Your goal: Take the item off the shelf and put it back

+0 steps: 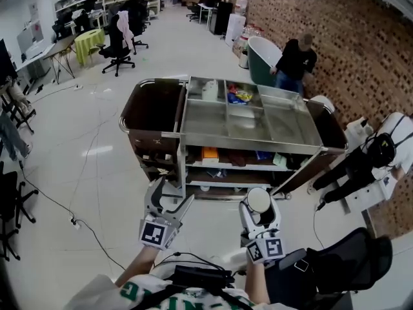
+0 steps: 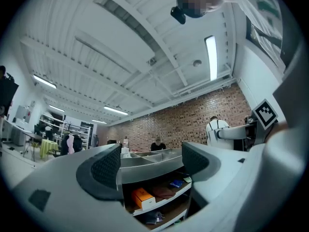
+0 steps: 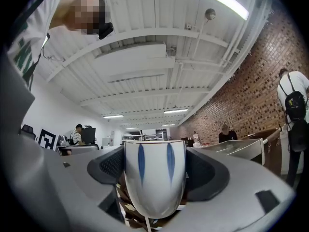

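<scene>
The cart [image 1: 251, 148] stands ahead of both sets of fingers, its shelves facing them. The left gripper [image 2: 152, 161] is spread wide with nothing between its fingers, only the shelves showing beyond the gap. The right gripper [image 1: 259, 203] is clamped on a white cup [image 3: 154, 178] with blue streaks, upright, a pad pressing each side. I'd say the taking-off half is done: the cup is held clear in front of the shelves. Next, by my reckoning, it goes forward under the steel top, kept level, onto a shelf, and only then should the fingers let go
</scene>
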Tool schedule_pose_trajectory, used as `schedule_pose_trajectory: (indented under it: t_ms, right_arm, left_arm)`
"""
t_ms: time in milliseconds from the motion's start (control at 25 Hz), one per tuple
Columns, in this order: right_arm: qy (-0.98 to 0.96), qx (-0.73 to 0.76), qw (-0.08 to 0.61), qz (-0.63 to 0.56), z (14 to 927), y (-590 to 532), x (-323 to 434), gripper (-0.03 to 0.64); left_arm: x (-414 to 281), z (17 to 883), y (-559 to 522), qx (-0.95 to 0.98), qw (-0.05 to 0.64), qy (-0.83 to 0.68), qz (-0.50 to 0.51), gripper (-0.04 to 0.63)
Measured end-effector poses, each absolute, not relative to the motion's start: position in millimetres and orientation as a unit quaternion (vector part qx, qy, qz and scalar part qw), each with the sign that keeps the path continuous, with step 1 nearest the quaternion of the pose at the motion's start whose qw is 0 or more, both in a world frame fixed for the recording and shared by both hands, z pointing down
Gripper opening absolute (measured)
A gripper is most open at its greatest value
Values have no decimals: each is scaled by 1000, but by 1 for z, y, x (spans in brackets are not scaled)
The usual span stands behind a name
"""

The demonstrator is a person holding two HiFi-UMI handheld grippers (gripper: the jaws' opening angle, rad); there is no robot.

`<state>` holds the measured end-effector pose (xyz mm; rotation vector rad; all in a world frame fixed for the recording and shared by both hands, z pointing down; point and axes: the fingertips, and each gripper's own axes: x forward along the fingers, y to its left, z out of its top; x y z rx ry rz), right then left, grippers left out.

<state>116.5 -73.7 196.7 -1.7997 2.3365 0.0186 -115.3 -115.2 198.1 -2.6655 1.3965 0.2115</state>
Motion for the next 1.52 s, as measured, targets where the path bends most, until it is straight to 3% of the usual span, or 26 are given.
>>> schedule_pose_trajectory:
  t_ms: [1520]
  right_arm:
    - [798,-596,84,-26,241,-67,119,396]
  left_arm:
    - [-108,227,-114,-874,72,477,57,373]
